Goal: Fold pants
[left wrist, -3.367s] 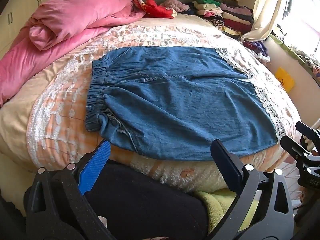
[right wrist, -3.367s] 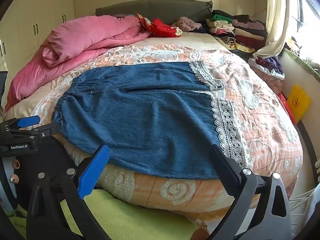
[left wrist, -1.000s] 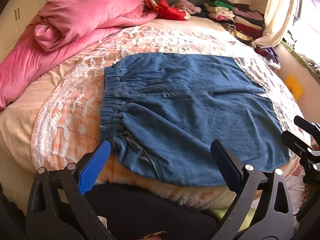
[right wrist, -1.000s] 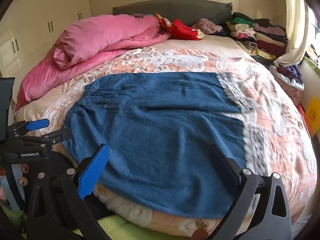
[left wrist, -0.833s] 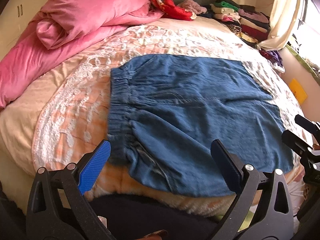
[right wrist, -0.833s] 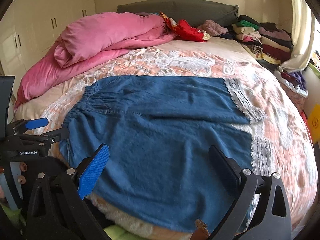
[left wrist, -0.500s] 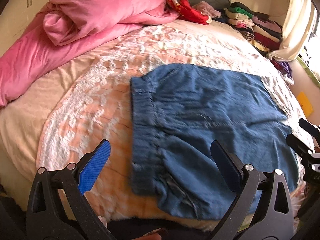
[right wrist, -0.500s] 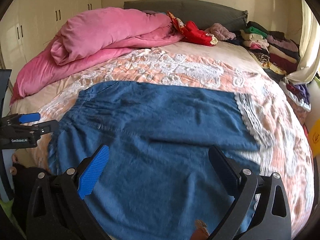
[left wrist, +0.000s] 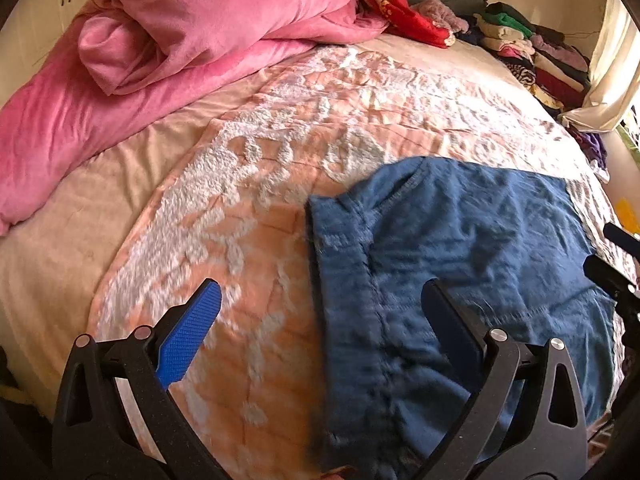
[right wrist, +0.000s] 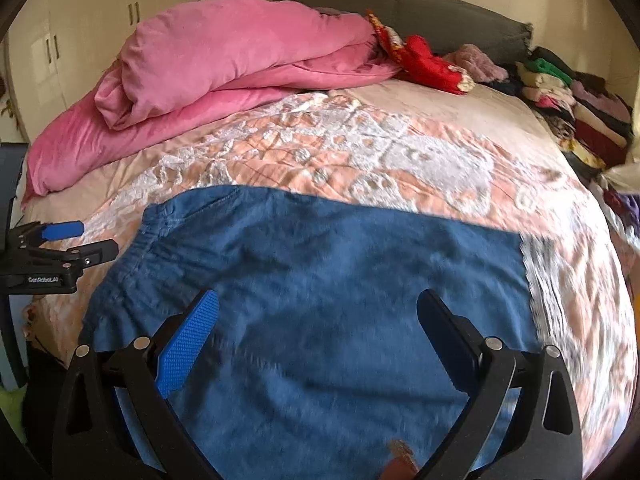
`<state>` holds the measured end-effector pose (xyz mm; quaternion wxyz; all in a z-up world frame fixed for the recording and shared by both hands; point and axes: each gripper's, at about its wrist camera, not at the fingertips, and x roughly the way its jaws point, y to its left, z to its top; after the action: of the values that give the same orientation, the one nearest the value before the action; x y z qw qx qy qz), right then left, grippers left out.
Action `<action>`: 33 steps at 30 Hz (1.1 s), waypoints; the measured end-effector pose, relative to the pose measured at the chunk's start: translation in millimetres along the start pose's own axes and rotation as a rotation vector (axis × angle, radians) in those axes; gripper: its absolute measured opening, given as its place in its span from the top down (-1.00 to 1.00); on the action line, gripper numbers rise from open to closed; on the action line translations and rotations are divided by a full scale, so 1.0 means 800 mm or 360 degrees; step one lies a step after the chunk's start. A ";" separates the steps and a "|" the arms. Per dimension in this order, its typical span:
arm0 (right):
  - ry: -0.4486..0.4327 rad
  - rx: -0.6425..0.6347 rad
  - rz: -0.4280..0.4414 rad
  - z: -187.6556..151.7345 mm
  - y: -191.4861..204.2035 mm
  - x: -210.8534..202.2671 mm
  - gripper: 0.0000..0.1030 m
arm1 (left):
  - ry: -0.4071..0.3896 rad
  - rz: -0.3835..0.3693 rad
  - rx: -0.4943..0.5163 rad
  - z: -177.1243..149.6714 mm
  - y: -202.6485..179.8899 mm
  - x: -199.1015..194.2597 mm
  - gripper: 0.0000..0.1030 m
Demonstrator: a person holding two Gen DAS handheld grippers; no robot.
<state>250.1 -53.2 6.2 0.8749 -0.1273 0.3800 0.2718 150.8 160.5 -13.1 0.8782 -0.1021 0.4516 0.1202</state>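
Observation:
Blue denim pants (left wrist: pixel 460 264) (right wrist: pixel 320 300) lie flat on the bed, folded into a wide rectangle, with the gathered waistband (left wrist: pixel 340 288) at their left end. My left gripper (left wrist: pixel 320 312) hovers open above that waistband edge, one finger over the bedspread and one over the denim. My right gripper (right wrist: pixel 320 320) hovers open over the middle of the pants. Nothing is held between either pair of fingers. The left gripper (right wrist: pixel 64 240) also shows at the left edge of the right wrist view, beside the waistband.
A peach bedspread with white lace (left wrist: pixel 248 208) covers the bed. A bundled pink duvet (right wrist: pixel 224 64) lies at the back left. Red fabric (right wrist: pixel 424 60) and stacks of folded clothes (right wrist: pixel 568 104) sit at the back right, by a grey headboard (right wrist: pixel 440 12).
Both grippers have moved forward and lower over the bed. The left one has swung left toward the waistband end. The pants have not moved and both grippers stay open.

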 end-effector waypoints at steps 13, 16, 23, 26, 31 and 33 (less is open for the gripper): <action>0.0185 -0.0173 0.0043 0.067 -0.006 0.119 -0.92 | 0.0093 -0.0052 0.0010 0.042 0.017 0.076 -0.82; 0.0220 -0.0223 0.0048 0.077 -0.006 0.144 -0.92 | 0.0087 -0.0022 0.0048 0.051 0.015 0.088 -0.82; 0.0288 -0.0358 0.0059 0.094 -0.004 0.189 -0.92 | 0.0054 -0.0119 0.0145 0.059 0.005 0.106 -0.46; 0.0315 -0.0459 0.0060 0.096 0.001 0.202 -0.92 | 0.0051 -0.0253 0.0169 0.055 0.000 0.108 0.29; 0.0355 -0.0582 0.0110 0.100 0.012 0.216 -0.92 | -0.0063 -0.0316 0.0179 0.050 0.001 0.081 0.46; 0.0352 -0.0601 0.0139 0.102 0.015 0.218 -0.91 | -0.0112 -0.0362 0.0193 0.048 0.001 0.063 0.46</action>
<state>390.5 57.7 -66.5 0.7759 -0.3015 0.4211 0.3602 208.1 178.6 -32.7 0.9060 -0.0950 0.4125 -0.0041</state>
